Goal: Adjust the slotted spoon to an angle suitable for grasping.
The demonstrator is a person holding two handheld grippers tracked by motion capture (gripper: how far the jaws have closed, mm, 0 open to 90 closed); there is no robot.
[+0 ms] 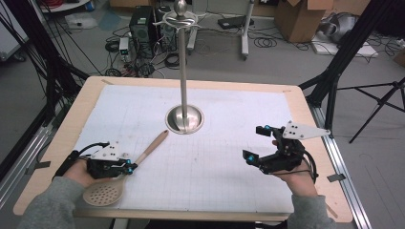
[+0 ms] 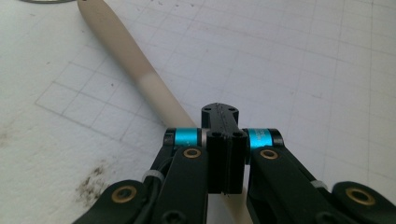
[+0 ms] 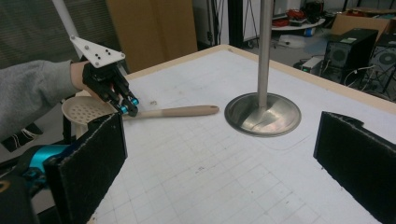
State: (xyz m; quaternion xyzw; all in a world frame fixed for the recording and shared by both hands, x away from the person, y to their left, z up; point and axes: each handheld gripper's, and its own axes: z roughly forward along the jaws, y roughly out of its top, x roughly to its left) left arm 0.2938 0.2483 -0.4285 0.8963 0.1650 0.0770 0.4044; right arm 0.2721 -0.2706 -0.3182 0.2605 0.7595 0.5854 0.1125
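Readable text: none found in any view.
Mat [image 1: 215,157]: printed square grid only, no numerals or letters (checked near and far edges).
Grey plate on right gripper [image 1: 305,130]: small holes, no markings legible.
Cardboard boxes, far right [image 1: 305,16]: no print legible (too small, blurred).
Computer towers, far centre-left [image 1: 142,29]: small green spot on the top of one, not readable as a label.
Slotted spoon [image 1: 119,179]: plain, no brand seen.
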